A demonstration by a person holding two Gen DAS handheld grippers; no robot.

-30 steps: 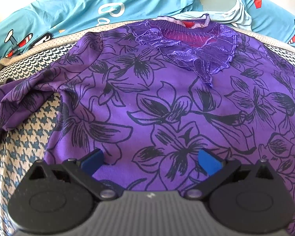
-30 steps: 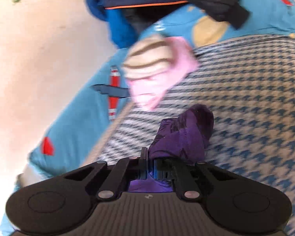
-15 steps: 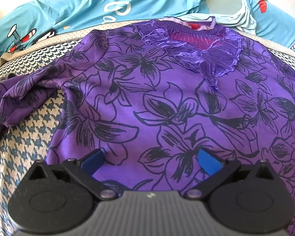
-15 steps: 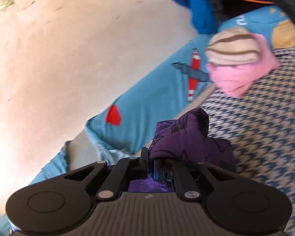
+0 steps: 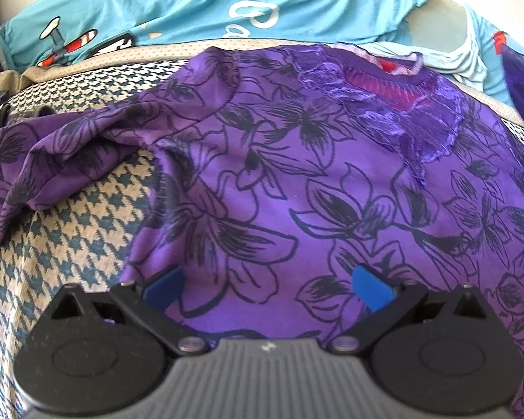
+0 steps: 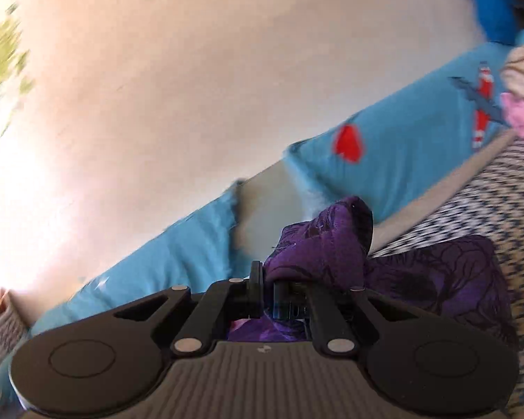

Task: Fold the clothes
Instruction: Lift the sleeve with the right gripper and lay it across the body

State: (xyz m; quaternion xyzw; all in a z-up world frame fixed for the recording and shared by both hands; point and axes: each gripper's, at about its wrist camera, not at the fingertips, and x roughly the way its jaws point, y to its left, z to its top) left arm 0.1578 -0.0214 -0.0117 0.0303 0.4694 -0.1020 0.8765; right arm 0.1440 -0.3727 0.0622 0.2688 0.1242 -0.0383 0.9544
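Houndstooth bedcover (image 5: 70, 244) carries the purple floral blouse (image 5: 297, 192) spread flat, left claw (image 5: 265, 284) wide open above its hem, right claw (image 6: 267, 291) clamped on a bunched sleeve (image 6: 325, 244), likely for folding inward.

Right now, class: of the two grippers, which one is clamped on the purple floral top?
The right gripper: its jaws are shut on a bunched sleeve of the purple floral top. The left gripper hovers over the top with blue pads wide apart, gripping nothing.
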